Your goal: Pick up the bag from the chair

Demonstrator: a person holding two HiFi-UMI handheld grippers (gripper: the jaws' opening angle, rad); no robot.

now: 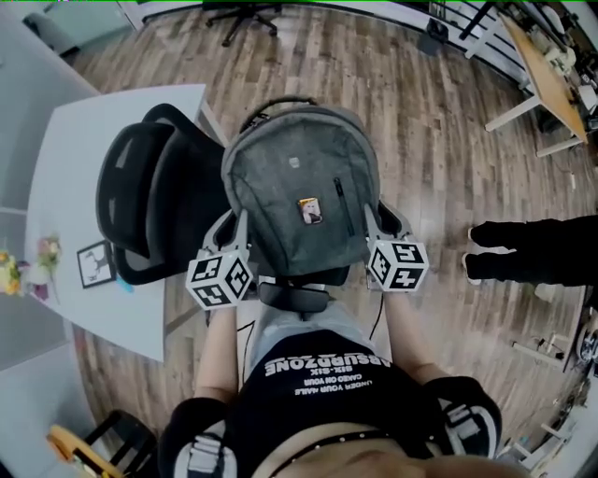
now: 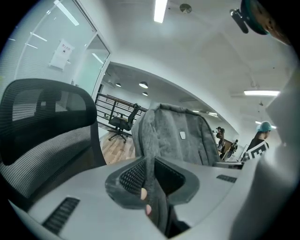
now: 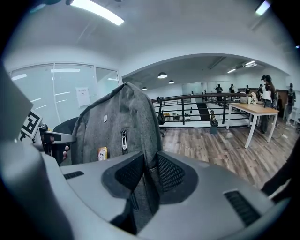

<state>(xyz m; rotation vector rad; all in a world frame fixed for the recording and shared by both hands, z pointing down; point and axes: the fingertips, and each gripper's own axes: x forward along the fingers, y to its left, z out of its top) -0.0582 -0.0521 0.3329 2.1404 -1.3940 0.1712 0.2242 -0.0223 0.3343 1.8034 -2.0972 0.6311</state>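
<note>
A grey backpack (image 1: 299, 191) with a small picture tag hangs upright in front of me, held up at both lower sides. My left gripper (image 1: 234, 245) is shut on the bag's left edge, and grey fabric (image 2: 157, 197) is pinched between its jaws. At the opposite edge my right gripper (image 1: 372, 238) is shut on the bag, with a fold of fabric (image 3: 150, 180) clamped between the pads. The black mesh office chair (image 1: 154, 201) stands just left of the bag, its seat partly hidden under it. In the left gripper view the chair back (image 2: 42, 126) fills the left side.
A white table (image 1: 103, 215) with a framed picture and flowers lies to the left. A person's dark legs and shoes (image 1: 533, 250) stand on the wooden floor at the right. A wooden desk (image 1: 551, 65) is at the far right, another office chair (image 1: 245, 14) at the top.
</note>
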